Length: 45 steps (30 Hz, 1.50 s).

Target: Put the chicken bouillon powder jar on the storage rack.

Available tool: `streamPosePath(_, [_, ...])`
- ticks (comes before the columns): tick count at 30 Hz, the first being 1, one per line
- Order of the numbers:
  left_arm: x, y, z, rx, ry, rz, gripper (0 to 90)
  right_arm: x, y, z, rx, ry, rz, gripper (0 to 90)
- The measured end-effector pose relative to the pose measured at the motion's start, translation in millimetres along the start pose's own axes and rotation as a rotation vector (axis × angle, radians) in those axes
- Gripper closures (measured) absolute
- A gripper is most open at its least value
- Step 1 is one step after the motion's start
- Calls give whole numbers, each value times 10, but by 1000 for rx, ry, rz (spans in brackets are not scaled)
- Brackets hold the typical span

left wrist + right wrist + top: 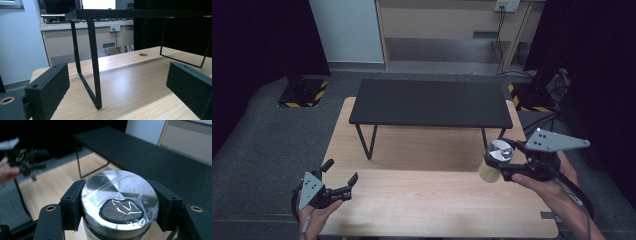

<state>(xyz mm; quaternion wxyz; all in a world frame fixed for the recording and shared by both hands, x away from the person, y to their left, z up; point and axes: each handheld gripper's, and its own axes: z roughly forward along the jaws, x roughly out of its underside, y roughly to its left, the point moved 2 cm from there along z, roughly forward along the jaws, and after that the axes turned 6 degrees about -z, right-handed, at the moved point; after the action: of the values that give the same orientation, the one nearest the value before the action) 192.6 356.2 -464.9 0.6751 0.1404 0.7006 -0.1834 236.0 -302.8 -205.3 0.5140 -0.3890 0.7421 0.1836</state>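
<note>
A can (495, 158) with a shiny silver lid and pale body hangs above the right side of the wooden table (432, 200), held in my right gripper (507, 159), which is shut on it. In the right gripper view the two black jaws press the can's (120, 202) sides; clear tape covers the lid. My left gripper (341, 176) rests low at the table's front left corner, open with nothing between its jaws. Its two black fingers (47, 87) stand wide apart in the left gripper view, facing the riser's leg.
A black metal riser shelf (429, 102) stands on thin legs (93, 65) across the back half of the table. A cable hole (143, 54) is in the tabletop. Beyond are a wooden cabinet (447, 25) and grey carpet.
</note>
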Motion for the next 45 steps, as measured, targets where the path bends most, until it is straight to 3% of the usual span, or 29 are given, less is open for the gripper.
streamPosePath(3, [2,5,-1,-2,-1,-3,38,-128,-62,107,15,-4,-5,350])
streamPosePath(4, [2,5,0,-2,0,-3,38,-241,-115,219,37,-2,-17,350])
streamPosePath(8, [3,2,-6,-4,-1,3,39,-368,-219,384,58,0,-11,350])
streamPosePath(13, [7,9,-12,-6,-2,0,39,-538,-418,756,134,10,-2,350])
streamPosePath(14, [7,9,-12,-6,-2,0,39,-538,-418,756,134,10,-2,350])
streamPosePath(16, [8,10,-8,-4,-1,0,39,-616,-521,944,181,19,-3,350])
streamPosePath(20, [9,9,-5,-4,3,2,39,-688,-658,1127,213,28,12,350])
streamPosePath(22, [11,9,-7,-6,2,2,39,-746,-753,1317,265,39,1,350])
streamPosePath(24, [13,11,-9,-7,4,1,39,-755,-783,1382,281,42,2,350])
streamPosePath(25, [14,12,-9,-8,5,1,39,-757,-847,1500,301,49,15,350])
streamPosePath(28, [18,16,-20,-13,1,-4,39,-739,-922,1635,315,59,41,350])
streamPosePath(33, [18,13,-25,-14,0,-2,39,-698,-965,1745,322,67,54,350])
streamPosePath(41, [13,12,-29,-13,-1,3,39,-540,-1014,1808,320,31,113,346])
streamPosePath(42, [13,12,-27,-12,0,3,39,-516,-1020,1805,317,20,121,328])
streamPosePath(43, [13,12,-28,-10,-1,3,39,-478,-1032,1780,304,-1,139,222])
streamPosePath(45, [14,12,-29,-10,-2,2,39,-476,-1012,1756,312,-9,142,171])
